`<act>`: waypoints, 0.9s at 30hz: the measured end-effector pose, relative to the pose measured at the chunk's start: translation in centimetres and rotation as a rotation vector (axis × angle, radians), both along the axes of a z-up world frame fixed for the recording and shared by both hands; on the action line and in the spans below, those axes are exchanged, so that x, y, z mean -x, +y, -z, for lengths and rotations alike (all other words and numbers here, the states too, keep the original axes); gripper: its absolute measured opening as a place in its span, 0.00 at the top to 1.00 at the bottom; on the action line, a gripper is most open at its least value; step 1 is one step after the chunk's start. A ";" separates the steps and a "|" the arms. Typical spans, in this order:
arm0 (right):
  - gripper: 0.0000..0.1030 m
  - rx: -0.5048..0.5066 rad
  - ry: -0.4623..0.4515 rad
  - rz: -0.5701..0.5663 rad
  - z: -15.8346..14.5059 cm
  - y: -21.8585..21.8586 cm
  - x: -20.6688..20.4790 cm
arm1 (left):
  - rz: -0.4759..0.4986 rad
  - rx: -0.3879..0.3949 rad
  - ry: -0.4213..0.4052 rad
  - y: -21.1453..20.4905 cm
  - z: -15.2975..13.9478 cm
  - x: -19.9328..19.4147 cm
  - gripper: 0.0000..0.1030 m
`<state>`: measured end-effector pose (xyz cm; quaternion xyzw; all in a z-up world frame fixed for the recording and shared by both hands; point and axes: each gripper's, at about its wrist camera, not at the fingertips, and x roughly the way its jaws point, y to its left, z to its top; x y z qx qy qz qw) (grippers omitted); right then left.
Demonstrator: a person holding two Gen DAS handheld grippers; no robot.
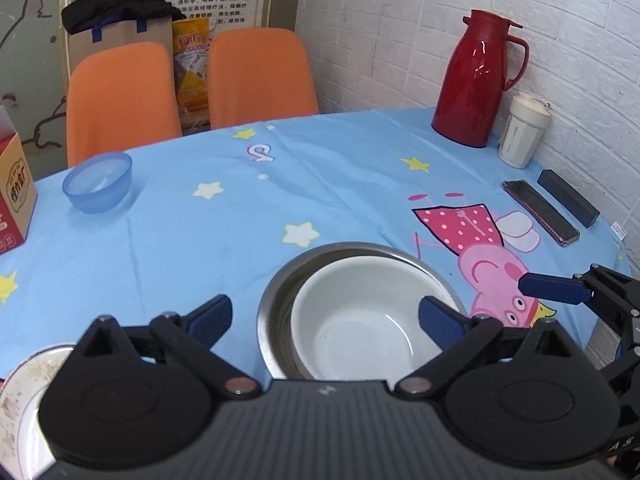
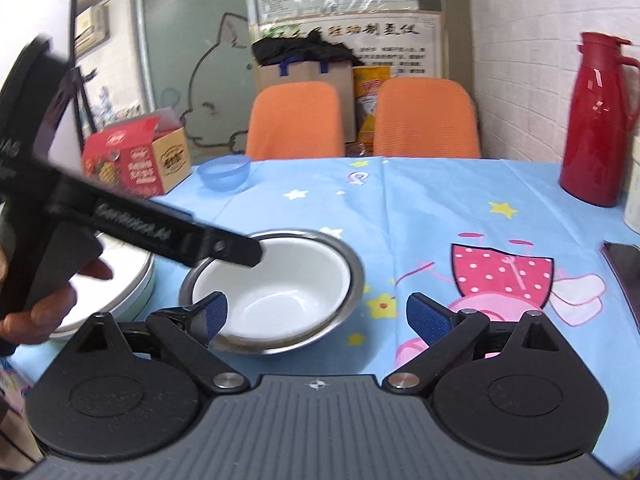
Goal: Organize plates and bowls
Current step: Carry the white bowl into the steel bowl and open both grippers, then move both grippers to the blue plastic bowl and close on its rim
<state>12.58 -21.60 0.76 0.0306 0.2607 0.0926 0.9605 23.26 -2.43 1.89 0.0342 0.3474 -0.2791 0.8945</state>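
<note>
Both fingers of the left gripper [image 1: 326,314] stand wide apart and hold nothing; they are over the white bowl [image 1: 356,328], one finger to each side of it, and I cannot tell if they touch it. This white bowl sits inside a steel bowl [image 1: 272,304], and the two together stand on the table [image 1: 224,224] near its front edge, on a blue cloth with stars and a pink cartoon pig. The right gripper [image 2: 316,314] is also wide open and empty. Its left finger [image 2: 214,312] is at the near rim of the steel bowl, and its right finger is over the bare cloth beside the bowl.

At the front left corner of the table lies a dirty white plate [image 1: 24,384], just beside the nested bowls. A blue plastic bowl [image 1: 98,182] stands alone near the far left edge, well apart from the others, and close to it is a red carton [image 2: 136,162]. At the right edge, by the brick wall, stand a red thermos jug [image 1: 476,80] and a white cup [image 1: 522,132], with a phone [image 1: 540,212] and a dark box [image 1: 568,198] lying near them. Two orange chairs [image 1: 188,84] stand behind the far edge.
</note>
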 end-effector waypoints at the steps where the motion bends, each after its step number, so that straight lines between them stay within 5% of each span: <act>1: 0.00 -0.012 0.011 -0.001 0.1 -0.1 -0.2 | -0.003 -0.001 0.005 0.1 0.1 0.0 0.04; 17: 0.00 0.006 0.041 -0.023 0.0 1.3 -0.8 | -0.052 0.025 -0.003 3.4 -0.2 -0.3 0.04; 27: 0.00 0.006 0.038 -0.090 -2.1 4.1 -6.1 | -0.101 -0.004 -0.048 8.8 -1.7 -3.0 0.04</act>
